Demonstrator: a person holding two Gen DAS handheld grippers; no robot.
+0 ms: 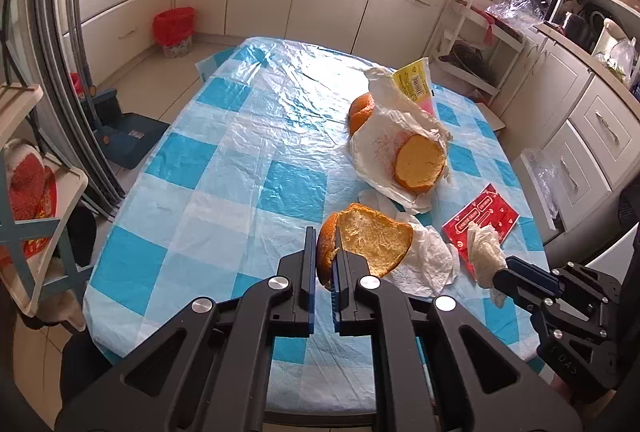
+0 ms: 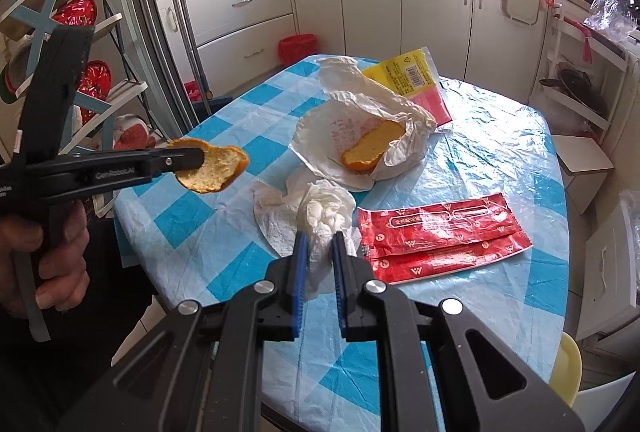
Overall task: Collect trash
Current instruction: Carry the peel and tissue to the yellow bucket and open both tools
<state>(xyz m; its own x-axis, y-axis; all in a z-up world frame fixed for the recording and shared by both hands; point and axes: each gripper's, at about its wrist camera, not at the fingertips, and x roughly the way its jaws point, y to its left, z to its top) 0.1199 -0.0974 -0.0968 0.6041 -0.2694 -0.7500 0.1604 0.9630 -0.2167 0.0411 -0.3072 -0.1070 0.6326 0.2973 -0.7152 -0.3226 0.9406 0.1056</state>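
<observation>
While the left wrist view looks down its own fingers, the left gripper (image 1: 323, 252) is pinching the edge of a torn bun half (image 1: 368, 242), held clear above the checked desk (image 1: 224, 136). Beyond that bun half lies a white wrapper (image 1: 384, 148) with another bun half (image 1: 420, 162) on it, a third bun piece (image 1: 360, 112) just behind the wrapper, and a yellow packet (image 1: 414, 82) at the wrapper's far side. Beside the held bun, the right gripper (image 1: 500, 272) grips a crumpled napkin (image 1: 486, 252) over a red sachet (image 1: 480, 220). From the right wrist view, the right gripper (image 2: 320, 238) has its fingers pressed on the napkin (image 2: 326, 216), with the red sachet (image 2: 436, 236) just beside it on the desk (image 2: 480, 160). Beyond the napkin sits the wrapper (image 2: 360, 128); off the desk's edge, the left gripper (image 2: 200, 158) holds its bun half (image 2: 212, 166), a hand (image 2: 48, 256) on the handle.
</observation>
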